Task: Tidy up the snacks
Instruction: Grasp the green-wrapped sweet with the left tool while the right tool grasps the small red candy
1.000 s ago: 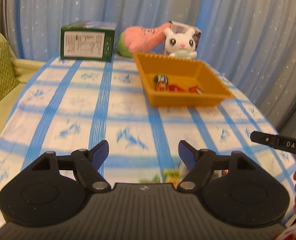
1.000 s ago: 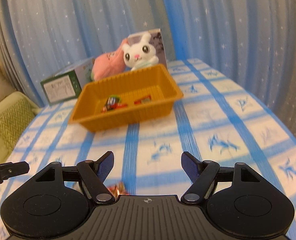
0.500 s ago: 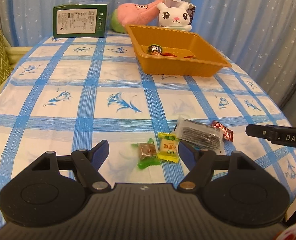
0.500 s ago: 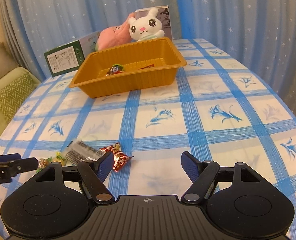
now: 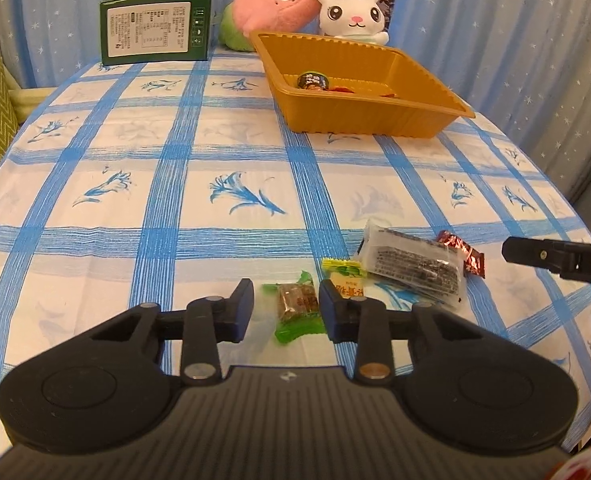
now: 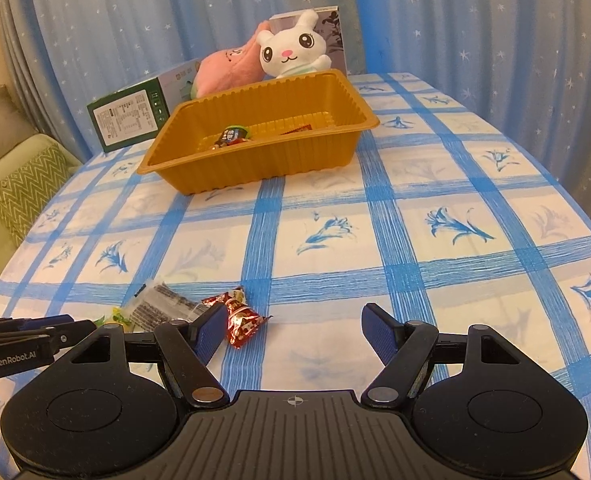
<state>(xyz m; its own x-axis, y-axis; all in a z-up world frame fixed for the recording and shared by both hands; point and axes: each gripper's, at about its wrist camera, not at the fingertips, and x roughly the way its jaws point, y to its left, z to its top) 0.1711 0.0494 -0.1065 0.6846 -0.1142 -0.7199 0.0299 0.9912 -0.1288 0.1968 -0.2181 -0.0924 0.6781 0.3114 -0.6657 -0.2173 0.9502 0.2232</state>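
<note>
Left wrist: green candy (image 5: 297,312) lies between left gripper (image 5: 286,312) fingers, apart, unclamped; long axis along them. Right gripper (image 6: 297,336) spread, empty.

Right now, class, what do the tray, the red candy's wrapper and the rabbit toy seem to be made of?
Tray: likely thin moulded plastic, orange, slightly glossy; ribbed walls and a rolled rim.
Red candy wrapper: probably metallic foil or film; it crinkles and glints.
Rabbit toy: soft plush fabric, matte and fuzzy, apparently stuffed.
</note>
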